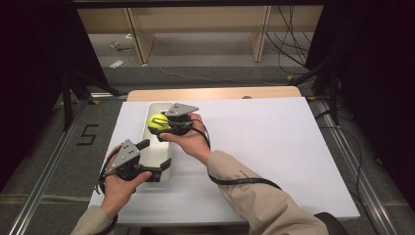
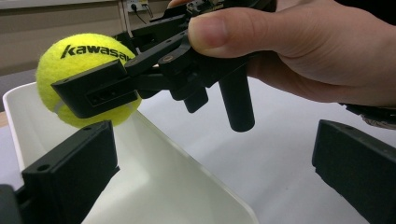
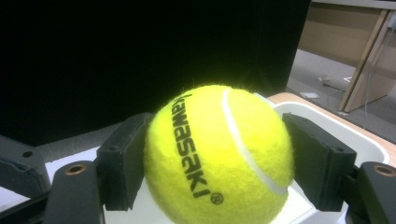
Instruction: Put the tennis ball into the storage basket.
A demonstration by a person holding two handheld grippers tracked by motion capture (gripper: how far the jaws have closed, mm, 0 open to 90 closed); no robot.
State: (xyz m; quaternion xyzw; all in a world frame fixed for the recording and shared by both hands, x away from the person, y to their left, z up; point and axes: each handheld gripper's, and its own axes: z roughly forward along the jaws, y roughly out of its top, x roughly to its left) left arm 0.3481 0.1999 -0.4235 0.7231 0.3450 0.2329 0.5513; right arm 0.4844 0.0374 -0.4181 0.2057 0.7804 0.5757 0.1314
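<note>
Over the far end of the white tray [image 1: 164, 169], the right gripper [image 1: 164, 123] holds a yellow tennis ball [image 1: 157, 121], its fingers closed on the ball from two opposite sides. From the right gripper view, the tennis ball [image 3: 219, 154] sits squarely between the two black fingers [image 3: 123, 163], both pressed against its felt, with black "Kawasaki" lettering running down the ball's face and a white seam curving beside it; the pale rim of the tray [image 3: 341, 123] shows behind and below the ball. From the left gripper view, the ball [image 2: 84, 70] hangs above the tray's far end, clear of the tray [image 2: 154, 177] floor, and the person's right hand [image 2: 303, 51] wraps the body of the right gripper [image 2: 95, 93], thumb laid along its top. The left gripper [image 1: 147, 156] lies at the near end of the tray, held in the person's left hand [image 1: 117, 188]; its fingers [image 2: 70, 177] stand wide apart and grip nothing, one inside the tray near its wall and the other out over the white counter [image 1: 264, 147]. The tray lies lengthwise on the left part of the counter, and both beige sleeves [image 1: 254, 200] come in from the near edge.
</note>
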